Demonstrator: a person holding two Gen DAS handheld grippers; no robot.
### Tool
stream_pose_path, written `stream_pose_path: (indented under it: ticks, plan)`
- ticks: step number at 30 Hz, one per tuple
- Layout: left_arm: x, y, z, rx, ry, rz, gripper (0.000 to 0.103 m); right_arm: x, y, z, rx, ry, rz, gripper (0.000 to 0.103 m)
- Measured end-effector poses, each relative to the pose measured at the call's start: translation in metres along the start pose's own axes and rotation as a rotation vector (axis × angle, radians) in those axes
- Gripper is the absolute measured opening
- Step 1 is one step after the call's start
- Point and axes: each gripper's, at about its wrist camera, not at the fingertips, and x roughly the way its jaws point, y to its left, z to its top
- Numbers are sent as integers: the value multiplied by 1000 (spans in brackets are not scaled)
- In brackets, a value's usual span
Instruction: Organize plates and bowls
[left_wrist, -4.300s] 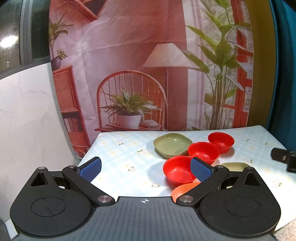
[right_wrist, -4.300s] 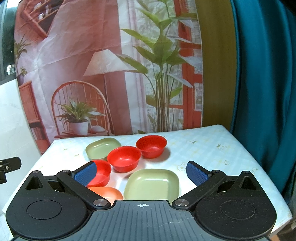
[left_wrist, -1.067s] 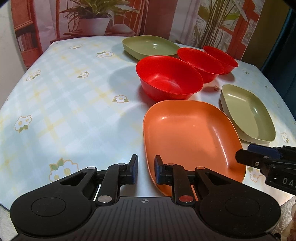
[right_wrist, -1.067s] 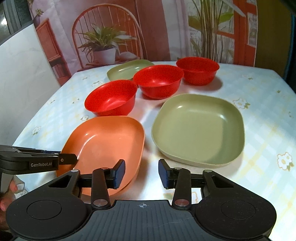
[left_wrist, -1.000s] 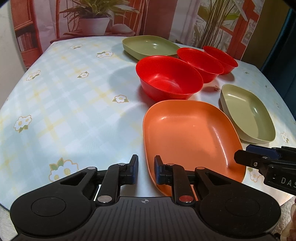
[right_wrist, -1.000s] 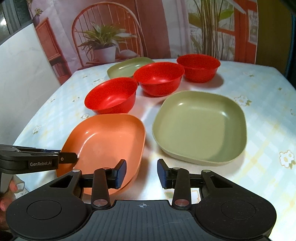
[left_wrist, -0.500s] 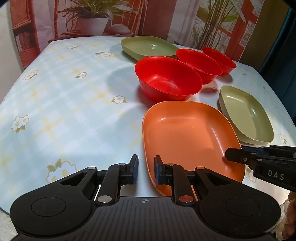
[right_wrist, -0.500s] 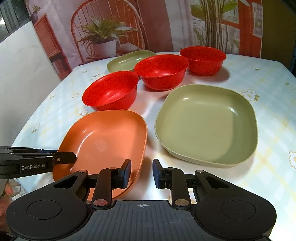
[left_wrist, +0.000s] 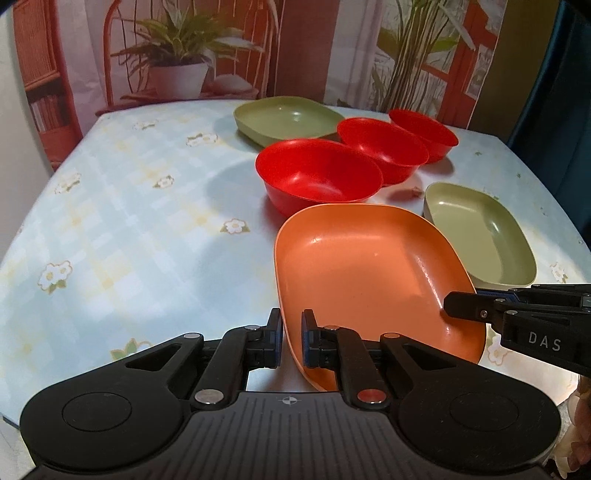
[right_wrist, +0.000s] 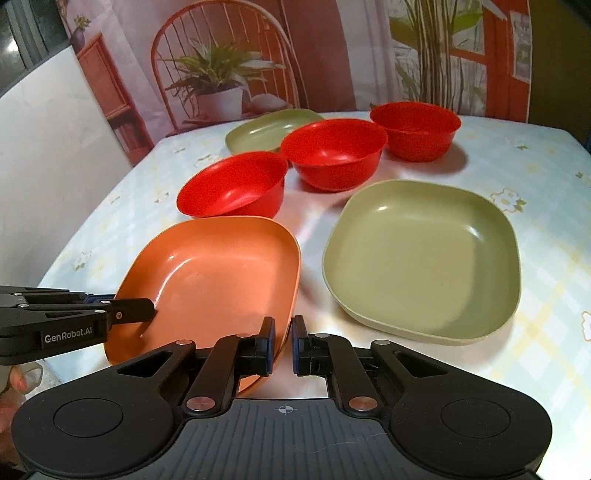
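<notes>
- The left gripper (left_wrist: 291, 343), a black two-finger tool with blue pads, is clamped on the near left rim of the orange rounded-rectangle plastic plate (left_wrist: 362, 266); in its own wrist view the rim runs between the nearly closed pads. From the right wrist view it reaches in from the left edge (right_wrist: 147, 309), its tip over that plate's near left corner.
- The orange plate (right_wrist: 218, 273) sits at the near edge of the desk (left_wrist: 129, 221), which wears a pale blue checked cloth with small flowers. It serves as the landmark for the rest.
- The right gripper (right_wrist: 283, 347), of the same build, is pinched narrowly on the orange plate's near right rim. In the left wrist view it enters from the right edge (left_wrist: 448, 306), its tip over the plate's right corner.
- Just behind the orange plate stands a red round plastic bowl (right_wrist: 236, 186), close to its far rim; whether they touch cannot be told.
- Behind that bowl and to the right stands a second red bowl (right_wrist: 334, 153), with a third red bowl (right_wrist: 415, 129) further right.
- Behind the first two bowls, far from the orange plate, lies an olive-green square plate (right_wrist: 269, 127).
- Right of the orange plate, just beside it with a strip of cloth between, lies a second olive-green square plate (right_wrist: 424, 254).
</notes>
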Motion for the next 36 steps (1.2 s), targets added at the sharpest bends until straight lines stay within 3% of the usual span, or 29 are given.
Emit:
stream_pose_path:
  ticks: [21, 36]
  plan:
    - [-26, -12, 1, 36, -63, 7, 12, -34, 0, 2, 23, -91, 27, 8]
    - [-10, -37, 31, 106, -64, -71, 12, -49, -31, 15, 78, -156, -6, 9]
